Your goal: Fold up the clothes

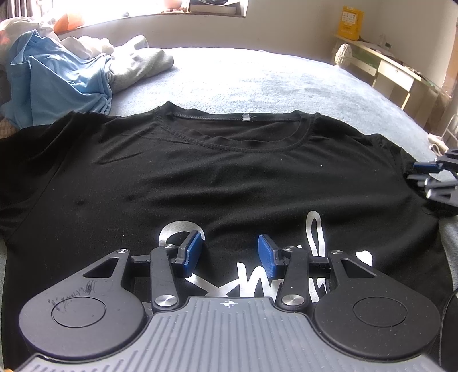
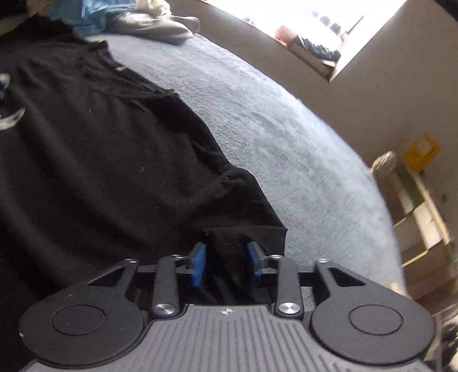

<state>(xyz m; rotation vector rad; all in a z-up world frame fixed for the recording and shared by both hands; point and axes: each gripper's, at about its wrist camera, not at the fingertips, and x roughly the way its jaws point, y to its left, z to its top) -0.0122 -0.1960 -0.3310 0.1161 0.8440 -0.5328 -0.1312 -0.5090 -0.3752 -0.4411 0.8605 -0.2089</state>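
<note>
The black cotton T-shirt with silver lettering (image 1: 217, 171) lies spread flat on the grey-blue bed (image 1: 257, 77), the left gripper (image 1: 230, 253) spread above its print, the right gripper (image 2: 226, 261) spread around the right sleeve hem, which could slip out and bunch.

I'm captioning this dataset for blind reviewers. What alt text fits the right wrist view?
The right gripper has its blue pads either side of a raised fold of sleeve on a black T-shirt, which lies spread on a grey-blue bed cover. Behind are a pile of other clothes and a bright window.
</note>
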